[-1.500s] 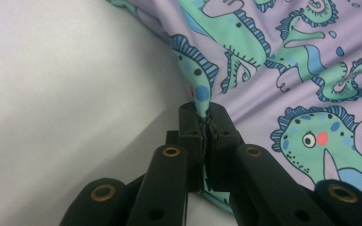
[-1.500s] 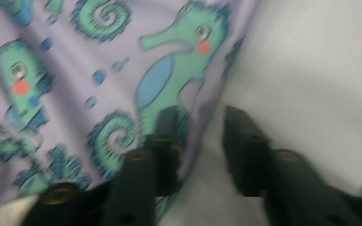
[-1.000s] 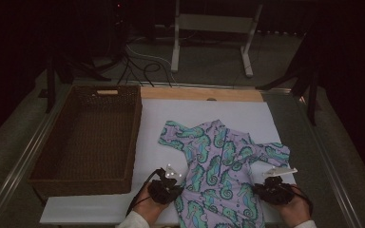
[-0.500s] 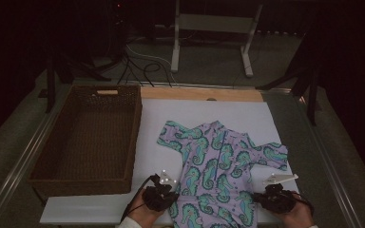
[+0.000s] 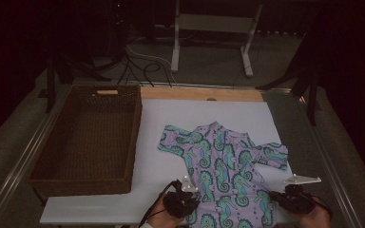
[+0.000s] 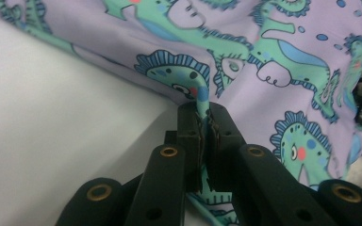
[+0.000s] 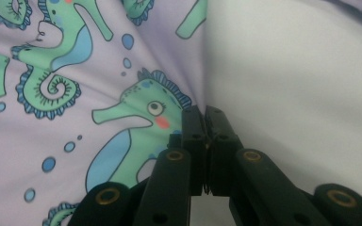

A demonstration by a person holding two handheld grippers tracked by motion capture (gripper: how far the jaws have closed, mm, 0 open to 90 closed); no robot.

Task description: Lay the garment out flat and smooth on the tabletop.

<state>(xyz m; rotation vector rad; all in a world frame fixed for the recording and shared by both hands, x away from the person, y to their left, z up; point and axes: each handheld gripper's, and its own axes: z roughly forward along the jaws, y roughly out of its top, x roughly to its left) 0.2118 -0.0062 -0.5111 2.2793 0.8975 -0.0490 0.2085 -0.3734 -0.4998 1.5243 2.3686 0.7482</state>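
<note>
Over the last second the seahorse-print garment [image 5: 221,166] slides toward the near edge of the bench [image 5: 185,114]: its collar and sleeves sit closer to the two tools than a moment ago, and both hands have drawn back toward the person. The left tool [image 5: 179,203] is clamped on the garment's hem; in the left gripper view its jaws stand pressed together with a fold of the purple cloth [image 6: 264,56] pinched between them, the rest of the fabric spreading ahead of and to the right of that tool. The right tool [image 5: 293,199] is likewise closed on the opposite hem corner, and in the right gripper view the cloth [image 7: 75,94] fans out in tension lines ahead and to its left, bare white bench on its other side. The wicker basket [image 5: 88,137] stands well off beyond the left tool. Judging from this, the pull is flattening the garment, likely readying it for folding or lifting.
</note>
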